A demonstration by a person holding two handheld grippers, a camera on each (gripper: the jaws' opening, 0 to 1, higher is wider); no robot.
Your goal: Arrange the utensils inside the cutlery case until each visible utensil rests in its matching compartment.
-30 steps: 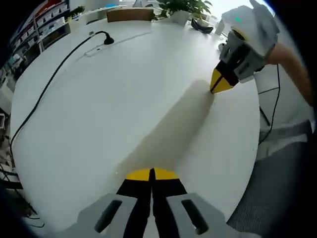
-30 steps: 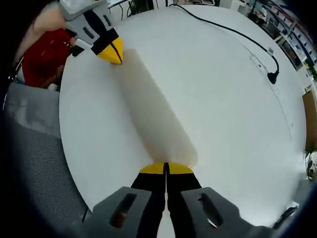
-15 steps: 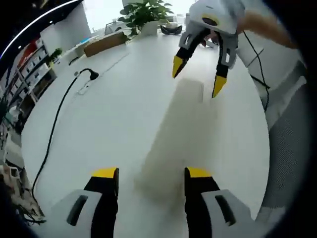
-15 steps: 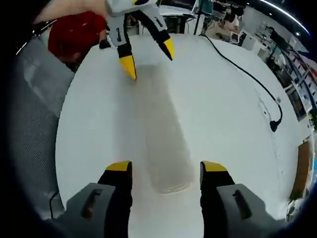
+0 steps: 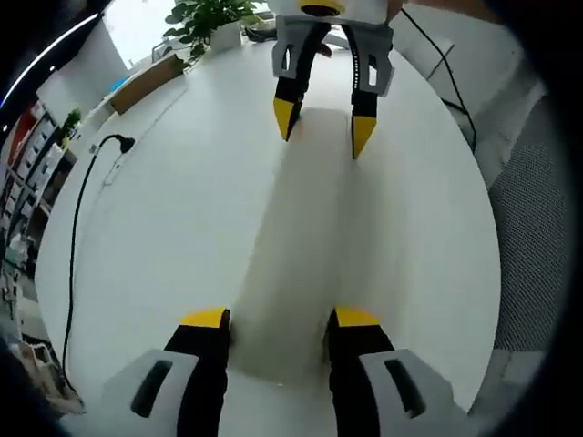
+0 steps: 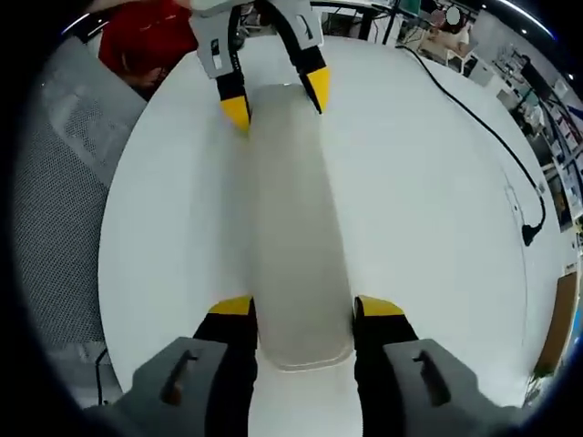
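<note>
Pale, frosted cutlery case (image 6: 296, 228) lying closed and lengthwise on white table (image 6: 437, 200), running from 6 toward 12 o'clock between both grippers. Left gripper (image 5: 278, 319) spread open astride near end, tips just beside its sides; contact hard to tell. Right gripper (image 6: 302, 308) likewise open around opposite end. Best to close both evenly, squarely on the sides, so case stays level.

Open office, long white table (image 5: 164, 228), potted plant (image 5: 205, 18), storage shelves (image 5: 27, 155) — desks with monitors (image 6: 378, 9) behind.
</note>
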